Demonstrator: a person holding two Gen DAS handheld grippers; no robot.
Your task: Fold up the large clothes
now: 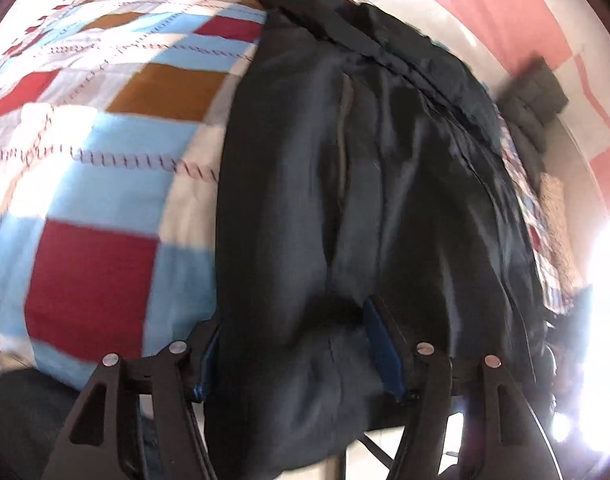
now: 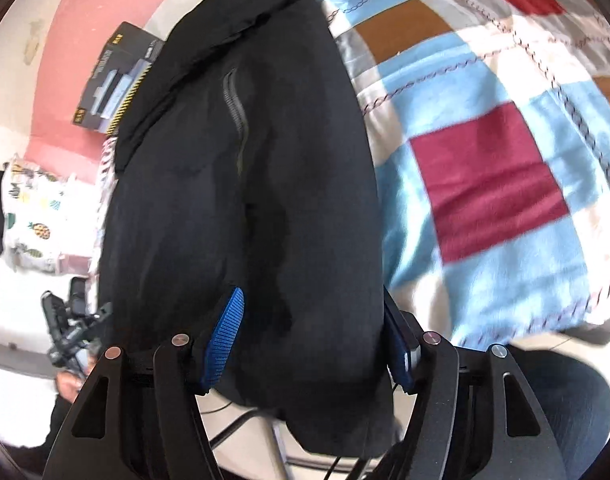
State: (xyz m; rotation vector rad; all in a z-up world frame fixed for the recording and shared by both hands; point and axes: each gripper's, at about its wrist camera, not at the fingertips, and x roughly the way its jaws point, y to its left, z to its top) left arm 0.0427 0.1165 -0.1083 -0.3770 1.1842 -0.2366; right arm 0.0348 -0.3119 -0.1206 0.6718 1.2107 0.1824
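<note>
So the black jacket (image 1: 385,184) is lying folded lengthwise on the bed, on top of a checked quilt (image 1: 105,152) in light blue, red, brown and white squares. The jacket's near end hangs over the bed's edge, right at each camera.

Left wrist view: the left gripper (image 1: 301,344) has its blue fingers (image 1: 381,348) spread apart with a thick bunch of the jacket's hem sitting between them. The fabric fills the gap, but whether the pads actually press on it I cannot tell (the frame is pretty blurry). The jacket runs from 6 o'clock up to about 12, with a grey zipper (image 1: 343,128) up the middle and the quilt taking up everything from 7 to 11 o'clock. Off at 2 o'clock there's a dark folded item (image 1: 533,92) against the pink wall.

Right wrist view: the right gripper (image 2: 317,336) is the same story, fingers (image 2: 227,332) wide with the jacket hem bulging between them, contact unclear. Here the quilt is at 1 to 4 o'clock, and a dark box (image 2: 113,80) with yellow stripes sits at 10 o'clock by the collar end. A pineapple-print cloth (image 2: 37,216) is at 9 o'clock, and the other gripper in the person's hand (image 2: 71,384) shows at 8 o'clock.
</note>
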